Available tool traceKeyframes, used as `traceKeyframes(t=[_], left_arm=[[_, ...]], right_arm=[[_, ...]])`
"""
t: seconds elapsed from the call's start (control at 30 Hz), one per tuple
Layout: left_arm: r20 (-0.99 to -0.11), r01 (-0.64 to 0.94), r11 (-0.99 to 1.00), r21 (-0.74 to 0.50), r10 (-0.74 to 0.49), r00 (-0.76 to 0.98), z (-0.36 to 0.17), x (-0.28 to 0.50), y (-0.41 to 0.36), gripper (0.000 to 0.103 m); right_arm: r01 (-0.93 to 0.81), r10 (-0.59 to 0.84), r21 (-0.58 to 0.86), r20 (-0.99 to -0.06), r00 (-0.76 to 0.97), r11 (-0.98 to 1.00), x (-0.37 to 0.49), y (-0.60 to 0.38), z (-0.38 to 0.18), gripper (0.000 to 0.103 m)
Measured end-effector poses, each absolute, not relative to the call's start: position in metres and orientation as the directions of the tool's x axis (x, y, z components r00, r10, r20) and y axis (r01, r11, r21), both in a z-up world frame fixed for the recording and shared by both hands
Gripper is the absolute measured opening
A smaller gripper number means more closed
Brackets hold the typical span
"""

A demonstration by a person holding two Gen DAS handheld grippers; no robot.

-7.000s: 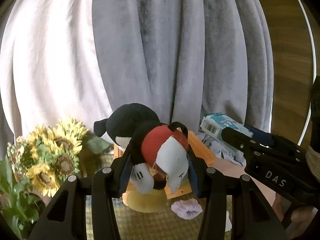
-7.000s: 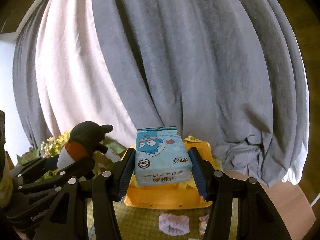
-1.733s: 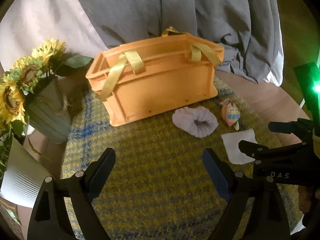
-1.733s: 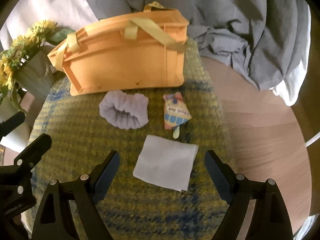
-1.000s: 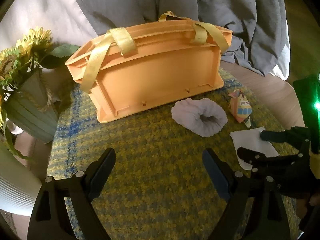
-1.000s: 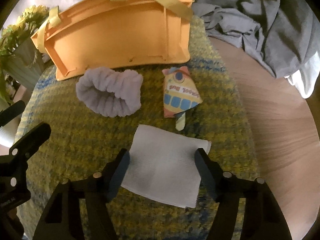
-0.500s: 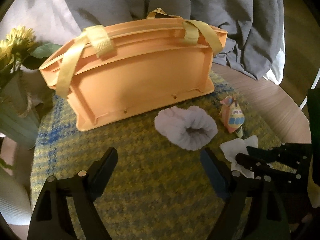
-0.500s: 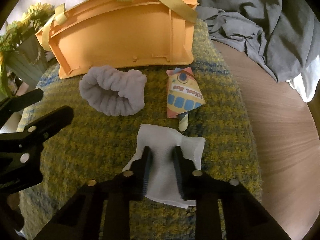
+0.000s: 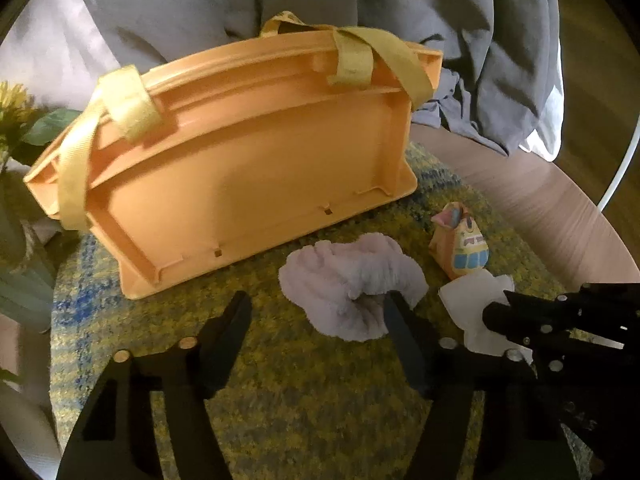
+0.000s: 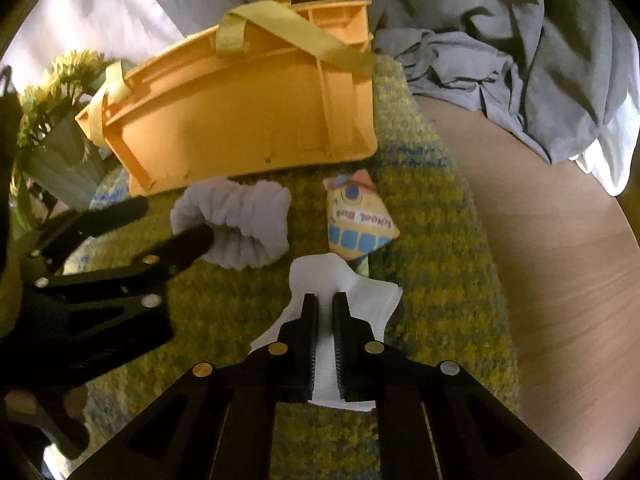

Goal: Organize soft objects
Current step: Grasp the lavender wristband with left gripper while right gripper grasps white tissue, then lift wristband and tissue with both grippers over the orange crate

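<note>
Orange crate (image 9: 248,168) is landmark, contents hidden

In front of crate, on mat: lilac scrunchie (image 9: 352,288), bus-print pouch (image 10: 358,220), white cloth (image 10: 344,284) – none stowed yet

Right gripper (image 10: 325,300) pinches white cloth, bunched

Left gripper (image 9: 320,308) jaws have just been closing; one finger in scrunchie loop, no squeeze yet

Left: lift, drop all three into crate

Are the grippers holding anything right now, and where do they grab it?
The right gripper pinches the white cloth at its bunched-up middle. The left gripper holds nothing; its jaws have been closing around the purple scrunchie.
</note>
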State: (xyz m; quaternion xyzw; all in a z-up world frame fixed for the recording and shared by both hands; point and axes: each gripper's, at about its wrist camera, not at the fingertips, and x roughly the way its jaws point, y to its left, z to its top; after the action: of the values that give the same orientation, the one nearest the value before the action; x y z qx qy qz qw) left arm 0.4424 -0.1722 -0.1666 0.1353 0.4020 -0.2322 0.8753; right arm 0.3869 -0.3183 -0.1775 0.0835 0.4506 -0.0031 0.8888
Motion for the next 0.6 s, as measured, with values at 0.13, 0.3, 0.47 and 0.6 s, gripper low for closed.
traceKeyframes(t=[0.13,0.3,0.47,0.6], left_arm=[[-0.778,0.52,0.853,0.04,-0.3,0.551,-0.173,0.45,-0.177,0.045],[-0.784,0.519,0.854,0.016,-0.312,0.537,-0.176,0.451,-0.177,0.024],[-0.77,0.514,0.857,0.019,-0.316,0.555,-0.169,0.445,-0.172,0.019],[-0.758,0.496,0.868,0.015,-0.314,0.572,-0.161,0.437,-0.164,0.018]], right_arm=[[0.075,0.078,0.153,-0.796,0.6,0.985,0.39,-0.317,-0.177,0.009],[0.076,0.084,0.161,-0.795,0.601,0.984,0.392,-0.319,-0.178,0.009],[0.078,0.087,0.168,-0.789,0.608,0.983,0.39,-0.32,-0.175,0.009],[0.073,0.089,0.171,-0.779,0.621,0.983,0.387,-0.32,-0.17,0.009]])
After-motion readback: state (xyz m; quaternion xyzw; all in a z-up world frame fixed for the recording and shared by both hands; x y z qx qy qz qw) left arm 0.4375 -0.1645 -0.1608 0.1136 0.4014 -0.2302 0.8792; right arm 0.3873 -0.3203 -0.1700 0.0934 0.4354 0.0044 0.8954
